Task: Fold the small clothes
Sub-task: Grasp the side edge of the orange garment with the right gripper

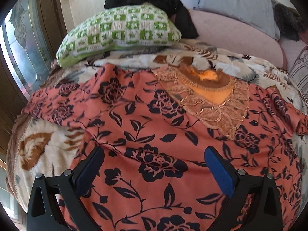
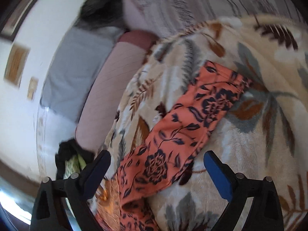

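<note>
A coral top with dark blue flowers (image 1: 154, 134) lies spread flat on a cream leaf-print blanket (image 1: 44, 134), its lace-trimmed neckline (image 1: 207, 100) at the far side. My left gripper (image 1: 154, 165) is open and empty, hovering over the lower middle of the top. In the right wrist view, one sleeve of the top (image 2: 184, 127) stretches across the blanket (image 2: 250, 154). My right gripper (image 2: 156, 171) is open and empty, with the sleeve's inner part between its fingers. This view is blurred.
A green-and-white checked pillow (image 1: 123, 30) with a black garment (image 1: 163, 2) on it lies beyond the top. A pink bolster (image 1: 231, 34) and a grey pillow (image 1: 234, 2) lie at the back right. A dark door frame (image 1: 11, 73) is at the left.
</note>
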Action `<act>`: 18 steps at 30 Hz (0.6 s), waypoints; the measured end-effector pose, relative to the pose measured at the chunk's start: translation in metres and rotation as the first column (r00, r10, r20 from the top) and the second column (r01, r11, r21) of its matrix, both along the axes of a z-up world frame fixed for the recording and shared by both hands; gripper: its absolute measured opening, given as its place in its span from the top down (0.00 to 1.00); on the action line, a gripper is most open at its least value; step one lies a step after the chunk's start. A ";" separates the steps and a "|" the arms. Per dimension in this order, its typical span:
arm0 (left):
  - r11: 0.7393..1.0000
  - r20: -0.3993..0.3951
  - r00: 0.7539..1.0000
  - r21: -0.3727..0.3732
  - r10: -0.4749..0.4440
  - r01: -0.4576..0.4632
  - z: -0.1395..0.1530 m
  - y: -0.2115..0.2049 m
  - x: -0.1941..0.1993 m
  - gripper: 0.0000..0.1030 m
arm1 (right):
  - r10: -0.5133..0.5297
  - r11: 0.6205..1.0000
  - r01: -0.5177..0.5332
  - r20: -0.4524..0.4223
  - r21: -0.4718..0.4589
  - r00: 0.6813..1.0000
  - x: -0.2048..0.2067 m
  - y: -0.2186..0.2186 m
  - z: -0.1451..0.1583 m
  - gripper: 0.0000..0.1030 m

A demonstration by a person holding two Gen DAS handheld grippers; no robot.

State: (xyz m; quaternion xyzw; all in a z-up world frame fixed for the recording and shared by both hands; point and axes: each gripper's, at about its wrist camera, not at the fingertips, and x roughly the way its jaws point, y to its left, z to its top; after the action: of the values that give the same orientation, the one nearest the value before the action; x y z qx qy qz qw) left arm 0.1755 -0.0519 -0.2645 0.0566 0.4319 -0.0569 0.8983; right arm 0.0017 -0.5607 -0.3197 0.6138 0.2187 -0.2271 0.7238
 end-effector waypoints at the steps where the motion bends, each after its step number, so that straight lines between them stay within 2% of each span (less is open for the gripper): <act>1: 1.000 -0.020 1.000 -0.007 0.005 -0.005 -0.009 0.001 0.005 0.00 | -0.025 0.999 0.026 -0.021 0.038 0.999 0.002 -0.011 -0.015 0.21; 3: 1.000 -0.052 0.999 -0.014 0.011 -0.012 -0.020 0.001 0.013 0.00 | -0.074 0.994 0.081 -0.092 0.073 0.993 0.004 -0.025 -0.037 0.31; 4: 1.000 -0.069 0.998 -0.024 0.011 -0.012 -0.025 0.001 0.017 0.00 | -0.102 0.991 0.109 -0.091 0.079 0.991 0.004 -0.030 -0.042 0.36; 5: 0.999 -0.084 0.996 -0.034 0.013 -0.016 -0.030 0.001 0.021 0.00 | -0.128 0.989 0.133 -0.085 0.063 0.988 0.005 -0.033 -0.042 0.40; 7: 1.000 -0.107 0.994 -0.009 0.029 -0.030 -0.041 -0.003 0.024 0.00 | -0.119 0.993 0.119 -0.096 -0.004 0.988 0.018 -0.037 -0.036 0.41; 8: 1.000 -0.092 0.995 0.022 0.023 -0.021 -0.043 -0.007 0.022 0.00 | -0.113 0.993 0.109 -0.121 -0.040 0.986 0.026 -0.040 -0.037 0.51; 9: 0.999 -0.078 0.997 0.039 0.018 -0.015 -0.044 -0.010 0.022 0.00 | -0.105 0.993 0.097 -0.145 -0.059 0.984 0.031 -0.042 -0.040 0.81; 10: 0.999 -0.075 0.997 0.040 0.024 -0.021 -0.044 -0.011 0.020 0.00 | -0.101 0.994 0.093 -0.162 -0.059 0.982 0.035 -0.042 -0.044 0.91; 11: 0.999 -0.072 0.997 0.031 0.029 -0.027 -0.045 -0.009 0.020 0.00 | -0.117 0.991 0.106 -0.161 -0.076 0.980 0.034 -0.040 -0.043 0.93; 13: 1.000 -0.062 0.998 0.017 0.026 -0.024 -0.046 -0.007 0.018 0.00 | -0.117 0.984 0.098 -0.123 -0.151 0.986 0.038 -0.031 -0.021 0.94; 16: 0.999 -0.073 0.997 0.035 0.015 -0.012 -0.044 -0.007 0.017 0.00 | -0.070 0.936 0.062 -0.010 -0.348 0.998 0.046 -0.001 0.046 0.94; 18: 1.000 -0.107 0.994 0.024 -0.004 0.006 -0.039 -0.005 0.018 0.00 | 0.004 0.900 0.038 0.097 -0.434 0.995 0.051 0.030 0.092 0.94</act>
State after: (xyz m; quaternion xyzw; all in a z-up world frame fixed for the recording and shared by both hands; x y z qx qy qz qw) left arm 0.1934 -0.0570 -0.3037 0.0656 0.4801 -0.0568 0.8729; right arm 0.0523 -0.5303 -0.2278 0.4488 0.1221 -0.2467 0.8502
